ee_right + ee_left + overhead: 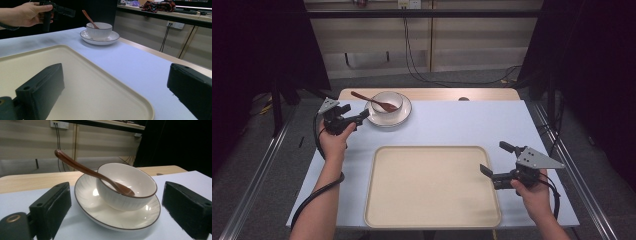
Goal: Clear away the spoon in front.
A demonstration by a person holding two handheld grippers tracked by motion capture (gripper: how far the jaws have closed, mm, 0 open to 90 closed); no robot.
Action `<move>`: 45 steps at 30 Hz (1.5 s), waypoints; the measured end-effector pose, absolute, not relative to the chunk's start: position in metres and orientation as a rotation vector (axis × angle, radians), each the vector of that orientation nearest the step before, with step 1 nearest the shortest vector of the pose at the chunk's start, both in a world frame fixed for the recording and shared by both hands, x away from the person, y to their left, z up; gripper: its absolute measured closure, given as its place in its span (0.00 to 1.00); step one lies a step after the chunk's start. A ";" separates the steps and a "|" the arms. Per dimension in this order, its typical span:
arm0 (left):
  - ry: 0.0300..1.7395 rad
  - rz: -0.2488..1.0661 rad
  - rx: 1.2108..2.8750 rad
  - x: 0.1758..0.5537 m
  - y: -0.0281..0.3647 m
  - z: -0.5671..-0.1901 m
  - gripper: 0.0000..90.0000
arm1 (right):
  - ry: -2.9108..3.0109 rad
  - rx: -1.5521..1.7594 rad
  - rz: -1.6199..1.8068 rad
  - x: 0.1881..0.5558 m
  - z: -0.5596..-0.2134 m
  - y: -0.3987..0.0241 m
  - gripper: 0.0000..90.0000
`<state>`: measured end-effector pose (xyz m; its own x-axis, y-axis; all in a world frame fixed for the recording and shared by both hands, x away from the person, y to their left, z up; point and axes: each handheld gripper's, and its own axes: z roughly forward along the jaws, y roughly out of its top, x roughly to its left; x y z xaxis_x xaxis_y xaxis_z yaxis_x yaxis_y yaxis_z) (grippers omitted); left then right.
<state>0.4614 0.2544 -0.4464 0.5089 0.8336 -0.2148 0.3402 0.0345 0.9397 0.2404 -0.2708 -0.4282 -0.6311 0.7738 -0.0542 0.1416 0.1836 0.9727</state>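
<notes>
bowl (pixel 126 185) with a brown spoon (pixel 85 170) sits on a saucer (pixel 112 217); left gripper (pixel 362 117) gapes wide just beside it, right gripper (pixel 494 160) spread over the tray (pixel 432 185) edge.

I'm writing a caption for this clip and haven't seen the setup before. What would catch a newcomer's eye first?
First, the big empty beige tray at the near middle of the pale blue table. Next, the white bowl on its saucer at the far left, a brown spoon resting in it. The left gripper is open beside the saucer; the right gripper is open at the tray's right edge.
</notes>
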 end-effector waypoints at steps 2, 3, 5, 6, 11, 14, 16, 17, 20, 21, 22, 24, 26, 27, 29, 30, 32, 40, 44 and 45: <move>1.062 0.510 1.553 0.464 0.254 -0.447 0.12 | 1.906 0.862 1.480 0.241 -0.428 -0.271 0.01; 1.062 0.510 1.553 0.464 0.254 -0.447 0.12 | 1.907 0.859 1.480 0.241 -0.428 -0.271 0.01; 1.085 0.513 1.541 0.467 0.254 -0.448 0.14 | 1.904 0.857 1.484 0.241 -0.428 -0.272 0.01; 1.085 0.513 1.541 0.467 0.254 -0.448 0.15 | 1.903 0.857 1.483 0.241 -0.428 -0.272 0.01; 1.120 0.509 1.539 0.474 0.251 -0.451 0.17 | 1.910 0.859 1.478 0.242 -0.429 -0.272 0.01; 1.122 0.501 1.538 0.478 0.250 -0.453 0.19 | 1.909 0.862 1.485 0.242 -0.429 -0.272 0.01; 1.135 0.506 1.535 0.481 0.249 -0.454 0.20 | 1.908 0.863 1.485 0.242 -0.429 -0.272 0.01; 1.148 0.506 1.528 0.484 0.248 -0.454 0.23 | 1.910 0.863 1.481 0.242 -0.429 -0.273 0.01; 1.145 0.503 1.532 0.490 0.245 -0.454 0.25 | 1.911 0.863 1.479 0.243 -0.429 -0.273 0.01; 1.148 0.508 1.528 0.492 0.244 -0.455 0.26 | 1.910 0.865 1.476 0.243 -0.430 -0.273 0.01; 1.155 0.496 1.517 0.493 0.243 -0.455 0.27 | 1.915 0.864 1.476 0.243 -0.430 -0.273 0.01; 1.169 0.504 1.526 0.495 0.242 -0.456 0.28 | 1.918 0.863 1.476 0.243 -0.430 -0.273 0.01; 1.176 0.502 1.514 0.500 0.238 -0.458 0.32 | 1.923 0.860 1.483 0.243 -0.431 -0.273 0.01; 1.169 0.494 1.523 0.501 0.237 -0.458 0.33 | 1.922 0.861 1.479 0.243 -0.431 -0.273 0.01; 1.178 0.498 1.527 0.503 0.236 -0.459 0.35 | 1.919 0.864 1.479 0.244 -0.431 -0.274 0.01; 1.187 0.503 1.526 0.504 0.235 -0.459 0.35 | 1.919 0.864 1.479 0.244 -0.431 -0.274 0.01; 1.185 0.500 1.513 0.508 0.232 -0.461 0.37 | 1.918 0.866 1.484 0.244 -0.431 -0.274 0.01; 1.219 0.484 1.458 0.517 0.231 -0.466 0.45 | 1.916 0.865 1.495 0.244 -0.431 -0.275 0.01; 1.237 0.471 1.435 0.521 0.230 -0.469 0.50 | 1.914 0.870 1.496 0.244 -0.432 -0.276 0.01; 1.238 0.465 1.428 0.522 0.230 -0.469 0.50 | 1.914 0.868 1.498 0.244 -0.431 -0.276 0.01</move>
